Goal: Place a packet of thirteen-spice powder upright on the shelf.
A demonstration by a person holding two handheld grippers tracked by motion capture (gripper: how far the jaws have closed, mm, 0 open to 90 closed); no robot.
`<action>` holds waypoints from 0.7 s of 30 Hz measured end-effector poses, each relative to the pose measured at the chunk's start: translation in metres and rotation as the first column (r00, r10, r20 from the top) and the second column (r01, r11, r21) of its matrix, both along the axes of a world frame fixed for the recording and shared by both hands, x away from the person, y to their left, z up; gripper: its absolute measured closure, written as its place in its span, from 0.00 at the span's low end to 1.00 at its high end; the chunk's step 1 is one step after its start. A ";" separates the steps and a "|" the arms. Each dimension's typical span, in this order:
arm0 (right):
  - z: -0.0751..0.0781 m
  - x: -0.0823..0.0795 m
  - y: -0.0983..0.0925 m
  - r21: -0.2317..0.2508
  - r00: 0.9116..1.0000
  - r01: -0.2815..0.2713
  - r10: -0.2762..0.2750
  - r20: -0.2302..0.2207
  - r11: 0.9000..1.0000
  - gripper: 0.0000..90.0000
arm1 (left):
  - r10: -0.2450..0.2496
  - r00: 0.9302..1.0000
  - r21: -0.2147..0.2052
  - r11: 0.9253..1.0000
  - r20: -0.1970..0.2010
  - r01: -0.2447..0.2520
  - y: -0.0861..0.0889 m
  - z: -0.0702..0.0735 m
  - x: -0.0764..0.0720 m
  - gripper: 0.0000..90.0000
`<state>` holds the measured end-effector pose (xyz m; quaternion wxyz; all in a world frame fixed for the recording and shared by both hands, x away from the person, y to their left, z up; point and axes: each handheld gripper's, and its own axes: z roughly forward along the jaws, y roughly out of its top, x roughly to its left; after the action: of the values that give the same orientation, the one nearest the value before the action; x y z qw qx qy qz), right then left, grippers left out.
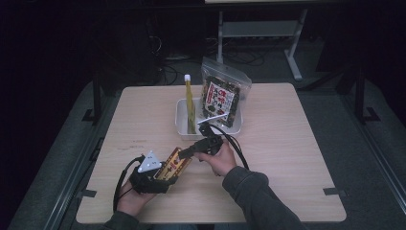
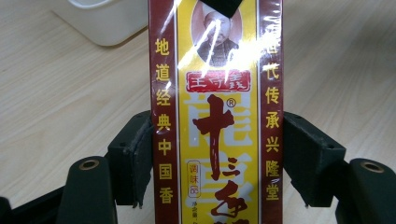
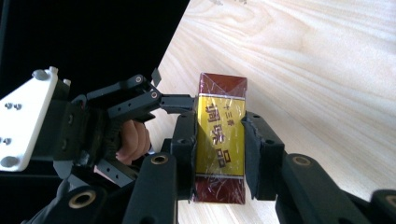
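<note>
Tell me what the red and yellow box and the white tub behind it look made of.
Red and yellow box: probably cardboard under glossy clear film; glare streaks and film wrinkles show. White rectangular tub: apparently smooth, matte plastic, with thin walls and rounded corners.

High view overhead, looks down fwd; both gripper views close-up, share spice box [image 2: 217, 121].

Items I cannot fully read from here:
- Seasoning box [image 2: 217, 116]: top and bottom cut off in the left gripper view; its lower end sits behind the right tongs [image 3: 219, 154] in the right gripper view.
- White tub [image 2: 105, 21]: cropped at the top edge.
- Snack bag [image 1: 221, 96]: print too small to read.
</note>
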<state>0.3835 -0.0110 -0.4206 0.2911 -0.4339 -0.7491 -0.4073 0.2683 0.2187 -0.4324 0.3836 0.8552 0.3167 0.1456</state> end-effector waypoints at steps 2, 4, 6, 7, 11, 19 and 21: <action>0.004 -0.001 0.003 -0.014 1.000 0.004 -0.004 0.012 1.000 0.76 | 0.004 1.000 -0.009 1.000 -0.007 -0.004 0.001 0.000 0.001 0.34; 0.009 -0.001 0.005 -0.043 1.000 0.008 -0.007 0.028 0.999 0.76 | 0.016 1.000 -0.011 1.000 -0.006 -0.016 0.002 0.000 0.001 0.31; 0.015 -0.002 0.007 -0.064 0.998 0.011 -0.007 0.065 0.998 0.76 | 0.018 1.000 -0.008 1.000 -0.005 -0.018 0.004 0.000 0.001 0.30; 0.018 -0.002 0.008 -0.077 0.997 0.016 -0.010 0.073 0.997 0.76 | 0.022 1.000 -0.016 1.000 -0.004 -0.022 0.005 0.001 0.000 0.29; 0.030 0.000 0.011 -0.104 0.994 0.039 -0.027 0.110 0.994 0.76 | 0.040 0.999 -0.032 0.999 0.000 -0.040 0.009 0.002 0.000 0.27; 0.049 0.003 0.013 -0.182 0.979 0.103 -0.067 0.191 0.978 0.76 | 0.098 0.995 -0.072 0.993 0.002 -0.097 0.022 0.004 0.002 0.26; 0.054 0.003 0.012 -0.192 0.976 0.123 -0.083 0.202 0.974 0.76 | 0.104 0.995 -0.074 0.992 -0.003 -0.104 0.025 0.003 0.003 0.26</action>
<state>0.3865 0.0010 -0.3670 0.1497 -0.4583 -0.7877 -0.3835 0.2709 0.2440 -0.4290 0.4070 0.8226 0.3660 0.1540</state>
